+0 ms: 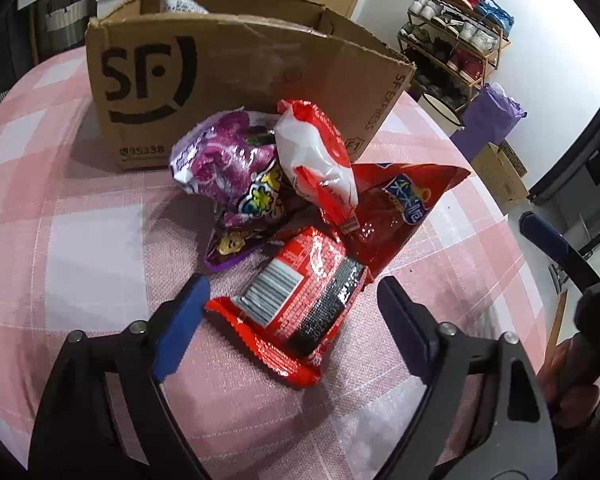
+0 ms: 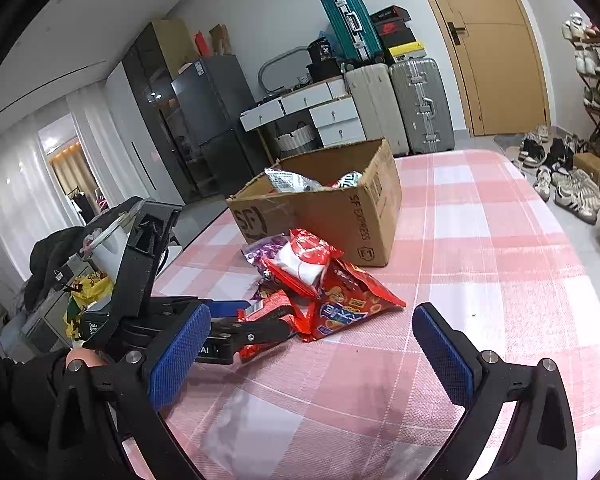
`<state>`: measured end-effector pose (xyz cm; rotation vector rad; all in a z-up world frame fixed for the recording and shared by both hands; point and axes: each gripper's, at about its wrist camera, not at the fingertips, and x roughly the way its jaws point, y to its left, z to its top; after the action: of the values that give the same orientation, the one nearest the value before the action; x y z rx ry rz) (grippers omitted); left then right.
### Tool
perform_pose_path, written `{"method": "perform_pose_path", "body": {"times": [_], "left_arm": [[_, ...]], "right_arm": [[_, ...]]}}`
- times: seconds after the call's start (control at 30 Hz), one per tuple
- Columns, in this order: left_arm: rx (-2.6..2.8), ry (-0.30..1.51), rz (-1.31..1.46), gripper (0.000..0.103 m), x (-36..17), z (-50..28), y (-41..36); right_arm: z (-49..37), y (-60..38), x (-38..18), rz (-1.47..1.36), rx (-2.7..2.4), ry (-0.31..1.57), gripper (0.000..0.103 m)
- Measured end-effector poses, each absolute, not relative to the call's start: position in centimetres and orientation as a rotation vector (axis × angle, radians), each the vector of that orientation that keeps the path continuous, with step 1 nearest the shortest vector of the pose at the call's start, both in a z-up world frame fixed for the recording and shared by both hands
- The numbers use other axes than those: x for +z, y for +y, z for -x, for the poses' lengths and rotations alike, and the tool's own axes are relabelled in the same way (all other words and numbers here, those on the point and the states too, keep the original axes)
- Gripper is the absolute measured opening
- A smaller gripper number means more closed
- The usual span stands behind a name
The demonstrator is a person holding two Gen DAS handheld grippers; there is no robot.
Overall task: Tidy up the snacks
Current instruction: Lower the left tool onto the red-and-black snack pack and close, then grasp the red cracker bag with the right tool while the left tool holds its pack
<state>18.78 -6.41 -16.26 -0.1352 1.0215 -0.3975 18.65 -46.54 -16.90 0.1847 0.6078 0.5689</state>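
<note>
Left wrist view
Left tool: left tool (image 1: 292, 308) has its jaws fairly wide, astride the near red packet (image 1: 296, 300) lying flat on the counter (image 1: 80, 240); the pads look just clear of the wrapper, nothing gripped.
Why so placed: the packet sits nearest the tool, between the fingers, so it reads as the next one to be picked.
Heap: beyond the tool's tips, touching one another: purple bag (image 1: 228, 164), red-and-white bag (image 1: 320, 152) leaning on it, big red bag (image 1: 396, 208) to the right, small purple packet (image 1: 232, 246) tucked below.
Count: five snacks loose on the counter.
Box: box (image 1: 228, 76) stands open behind the heap, a purple bag inside at the back; likely the place for the snacks.

Right wrist view
Right tool: right tool (image 2: 312, 352) has jaws wide and empty, above bare counter, the heap ahead and slightly left.
Left tool here: seen to the left and ahead, low at the heap's near edge, fingers either side of the red packet.
Box here: ahead beyond the heap, at least two bags showing over its rim; exact count hidden.
Why so held: the right tool seems to wait, open, while the left works.
</note>
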Motion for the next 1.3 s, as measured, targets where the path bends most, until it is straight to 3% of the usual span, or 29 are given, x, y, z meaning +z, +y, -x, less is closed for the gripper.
{"method": "perform_pose_path", "body": {"times": [0.3,0.37,0.43,1.3], "left_arm": [[-0.421,1.002,0.105,0.060,-16.7,-19.5,-7.5],[-0.437,0.997,0.084,0.047,-17.0,-19.5,-7.8],[-0.438,0.992,0.076,0.045,-17.1,-19.5,-8.1],[-0.371,0.879,0.058,0.042,-14.0,-15.3,-6.2]], "right_arm": [[-19.1,-46.7,-17.7,-0.202,0.580,0.630,0.103],[-19.1,-46.8,-17.8,-0.210,0.580,0.628,0.102],[-19.0,-46.7,-17.8,-0.210,0.583,0.631,0.102],[-18.5,-46.8,-18.2,-0.230,0.532,0.661,0.102]]}}
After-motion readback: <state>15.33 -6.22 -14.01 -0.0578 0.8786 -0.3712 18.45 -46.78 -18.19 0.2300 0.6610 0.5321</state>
